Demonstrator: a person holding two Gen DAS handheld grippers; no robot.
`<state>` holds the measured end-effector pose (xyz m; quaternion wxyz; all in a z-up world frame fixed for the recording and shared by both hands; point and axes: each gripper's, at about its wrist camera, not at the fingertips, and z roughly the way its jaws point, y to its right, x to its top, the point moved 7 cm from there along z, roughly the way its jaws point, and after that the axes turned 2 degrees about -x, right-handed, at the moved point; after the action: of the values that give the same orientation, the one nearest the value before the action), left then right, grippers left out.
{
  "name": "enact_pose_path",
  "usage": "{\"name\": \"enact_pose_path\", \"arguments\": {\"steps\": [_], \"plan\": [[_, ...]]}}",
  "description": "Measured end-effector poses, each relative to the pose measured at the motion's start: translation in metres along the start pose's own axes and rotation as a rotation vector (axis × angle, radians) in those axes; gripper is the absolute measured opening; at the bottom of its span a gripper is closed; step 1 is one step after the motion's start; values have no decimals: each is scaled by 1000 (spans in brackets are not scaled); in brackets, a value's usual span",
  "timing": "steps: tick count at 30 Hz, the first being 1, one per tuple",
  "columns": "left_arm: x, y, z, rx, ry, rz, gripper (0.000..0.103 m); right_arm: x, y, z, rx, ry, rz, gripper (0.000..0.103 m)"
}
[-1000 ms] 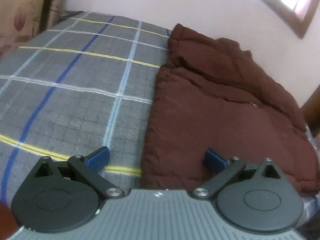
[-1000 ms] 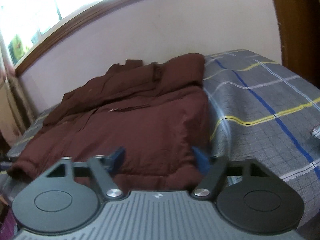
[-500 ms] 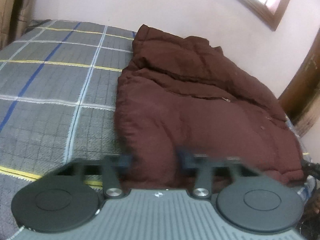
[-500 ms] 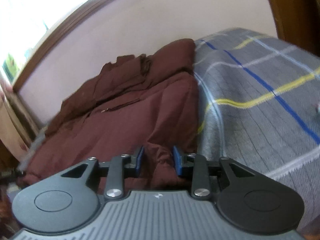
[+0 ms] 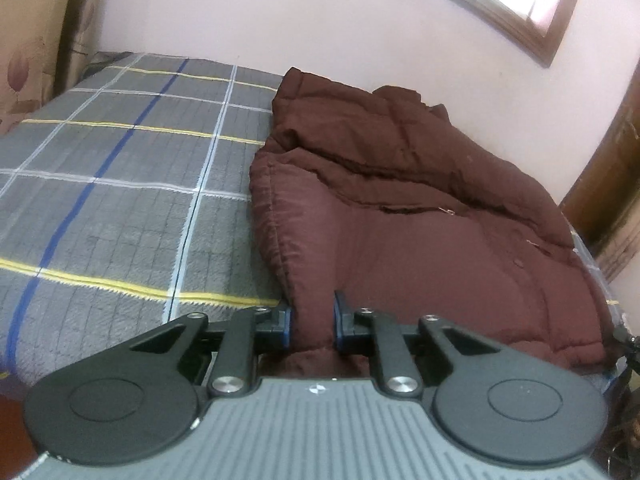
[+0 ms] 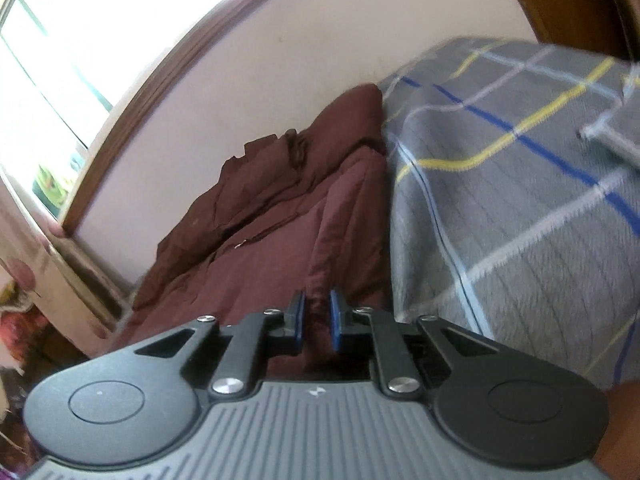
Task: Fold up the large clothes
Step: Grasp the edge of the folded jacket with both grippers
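A dark maroon padded jacket (image 5: 420, 240) lies spread on the right side of a bed, up against the wall. My left gripper (image 5: 312, 320) is at the jacket's near left corner. Its jaws are closing, and the blue pads (image 5: 285, 322) press a thick fold of the hem between them. In the right wrist view the same jacket (image 6: 272, 248) stretches away to the left. My right gripper (image 6: 317, 316) is tilted, its jaws closing tight on a narrow ridge of the jacket's near edge, which rises slightly from the bed.
A grey plaid blanket (image 5: 120, 200) with blue, yellow and white stripes covers the bed (image 6: 520, 208). A pale wall with a wood-framed window (image 5: 520, 4) runs behind it. A flowered curtain (image 5: 28, 60) hangs at the far left, and dark wood (image 5: 608, 200) stands at the right.
Both grippers went from open to closed on the jacket's near edge. The left one shifted right onto the corner. The right one rolled, and the fabric bunched up between its pads.
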<state>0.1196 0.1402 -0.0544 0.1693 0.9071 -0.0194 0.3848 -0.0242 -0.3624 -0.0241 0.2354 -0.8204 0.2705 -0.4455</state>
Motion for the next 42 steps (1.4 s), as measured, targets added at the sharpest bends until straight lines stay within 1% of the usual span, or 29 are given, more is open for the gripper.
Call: {"name": "enact_pose_path", "arguments": {"steps": [2,4,5,6,8,9,10,11,12,14,17,20,21,22,24,25,26,27,28,30,31,33,34,35,36,37,38,39,42], "plan": [[0,-1,2,7,9,12,21,2,3,-2,-18,20,-7,13],[0,1,7,15,10,33,27,3,1,2,-17,12,-33,18],[0,2,9,32,13,51,32,2,0,6,-28,2,-44,26],[-1,3,12,36,12,59,42,0,0,10,-36,-13,-53,27],[-4,4,15,9,1,58,58,-4,0,13,-29,-15,-51,27],[-6,4,14,8,10,57,58,-5,0,14,-26,-16,-56,27],[-7,5,15,8,16,59,58,-6,-1,15,-31,-18,-69,27],[-8,6,16,11,15,58,52,-7,-2,14,-36,-20,-78,27],[-9,4,17,19,14,48,34,-7,-2,14,-35,-18,-78,27],[-7,2,13,20,25,20,24,-8,-3,8,-38,-12,-78,18],[-3,0,2,26,52,8,23,-6,2,-7,-23,20,-32,16],[-3,6,1,45,65,66,24,-6,2,-12,-50,30,-94,17],[-3,8,2,47,60,79,24,-6,2,-11,-43,20,-90,19],[-3,9,3,52,59,87,24,-7,2,-10,-50,12,-88,27],[-4,8,5,56,57,89,33,-8,0,-10,-97,15,-130,48],[-5,7,6,49,54,85,36,-9,-1,-10,-103,14,-149,60],[-6,5,6,46,53,79,42,-12,-4,-9,-89,10,-159,61],[-7,4,6,41,50,75,49,-13,-4,-8,-90,7,-165,61],[-9,3,7,30,40,67,54,-14,-4,-6,-103,2,-171,61],[-12,1,9,16,26,44,70,-14,-3,-5,-115,-5,-178,61],[-13,0,8,18,32,34,72,-11,-2,-6,-127,-2,-173,61],[-14,-2,6,13,45,35,74,-9,0,-10,-102,1,-143,62],[-14,-1,6,7,42,36,74,-10,0,-8,-100,-15,-153,62],[-15,-1,7,-5,35,37,70,-13,0,-7,-115,-28,-181,62],[-16,0,8,-19,28,39,53,-14,-1,-7,-120,-33,-195,61],[-17,1,9,-41,22,44,46,-15,-4,-8,-120,-37,-203,45],[-17,2,9,-36,23,52,41,-17,-6,-8,-122,-44,-214,23],[-17,4,9,-30,28,63,33,-18,-8,-7,-125,-48,-221,20],[-17,12,5,-20,51,92,24,-18,-11,-4,-89,-46,-191,14]]}}
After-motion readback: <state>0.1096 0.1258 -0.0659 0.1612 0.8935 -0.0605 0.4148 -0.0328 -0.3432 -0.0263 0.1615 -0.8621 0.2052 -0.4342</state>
